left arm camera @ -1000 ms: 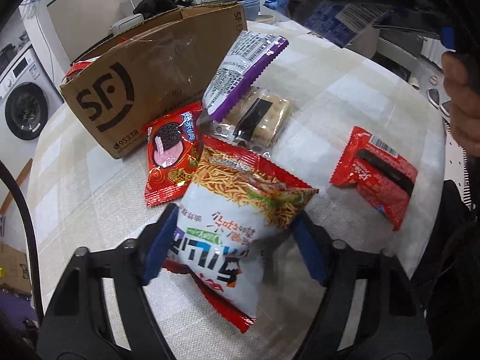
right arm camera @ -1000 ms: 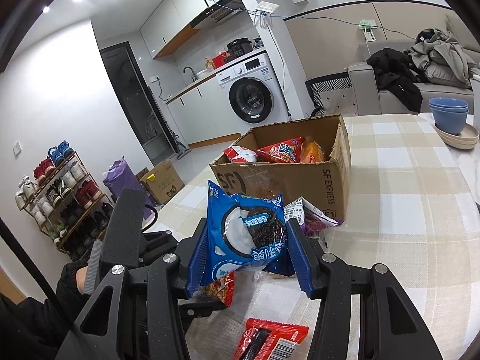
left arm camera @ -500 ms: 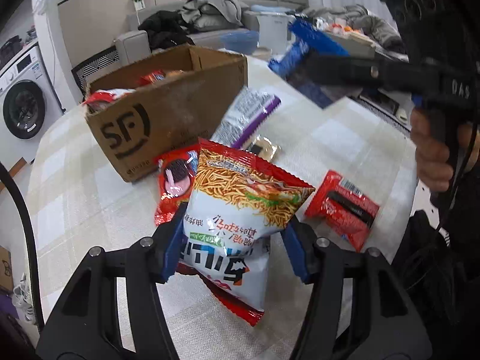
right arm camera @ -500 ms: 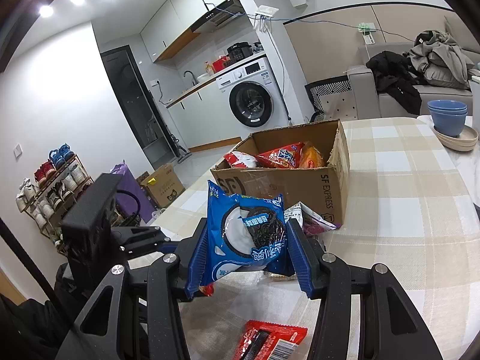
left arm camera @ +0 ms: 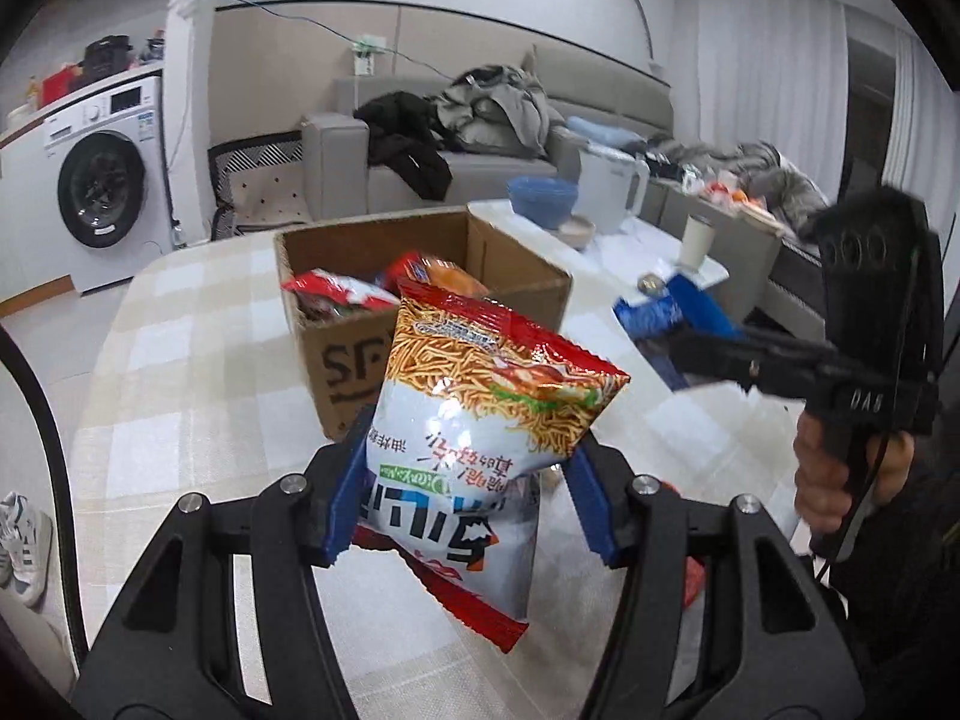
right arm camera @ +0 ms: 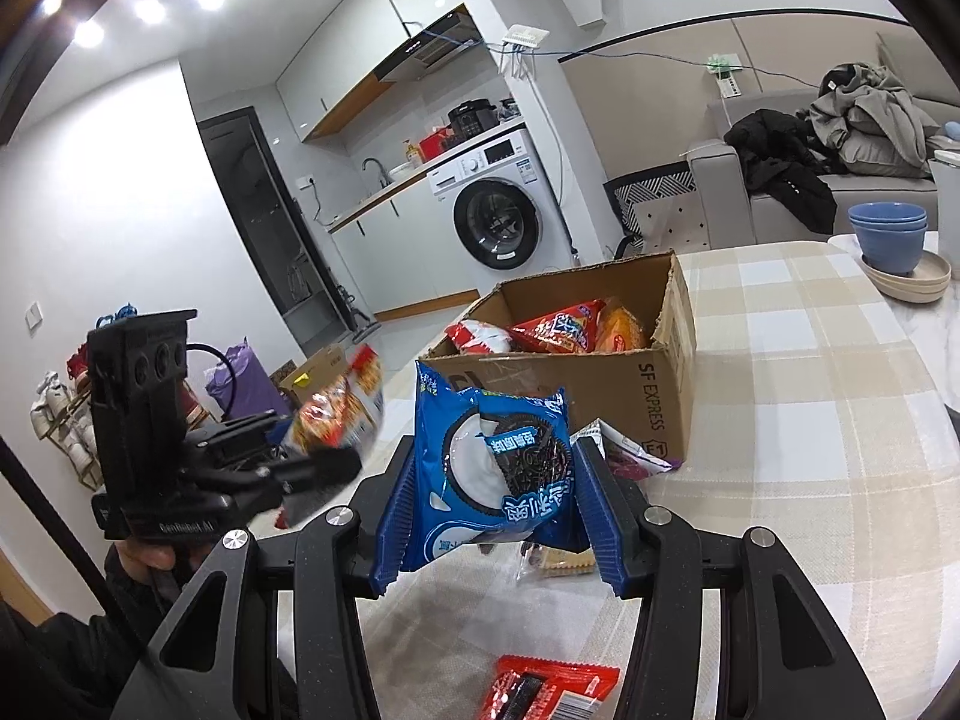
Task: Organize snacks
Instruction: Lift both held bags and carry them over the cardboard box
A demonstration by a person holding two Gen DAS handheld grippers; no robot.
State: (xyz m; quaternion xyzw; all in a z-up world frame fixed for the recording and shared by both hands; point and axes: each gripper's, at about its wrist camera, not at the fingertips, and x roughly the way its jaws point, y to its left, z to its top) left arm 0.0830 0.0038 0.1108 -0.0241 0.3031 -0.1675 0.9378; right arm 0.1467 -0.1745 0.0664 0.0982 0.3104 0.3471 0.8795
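Observation:
My left gripper [left arm camera: 471, 507] is shut on a white-and-red noodle snack bag [left arm camera: 474, 420] and holds it in the air in front of the open cardboard box [left arm camera: 336, 360]. My right gripper [right arm camera: 495, 516] is shut on a blue cookie packet [right arm camera: 498, 468] and holds it above the table before the same box [right arm camera: 600, 384], which has several snack bags inside. The right gripper shows in the left wrist view [left arm camera: 684, 324] with the blue packet. The left gripper shows in the right wrist view [right arm camera: 312, 450] with the noodle bag [right arm camera: 342, 402].
A red packet [right arm camera: 546, 687], a purple-edged packet [right arm camera: 624, 456] and a clear cracker pack [right arm camera: 558, 561] lie on the checked tablecloth [right arm camera: 810, 420]. Blue bowls [right arm camera: 888, 234] stand at the table's far right. A sofa with clothes [left arm camera: 480, 120] and a washing machine [left arm camera: 102, 192] lie beyond.
My left gripper has lifted the noodle bag off the table and tilted up toward the box. My right gripper has kept the blue packet nearly in place.

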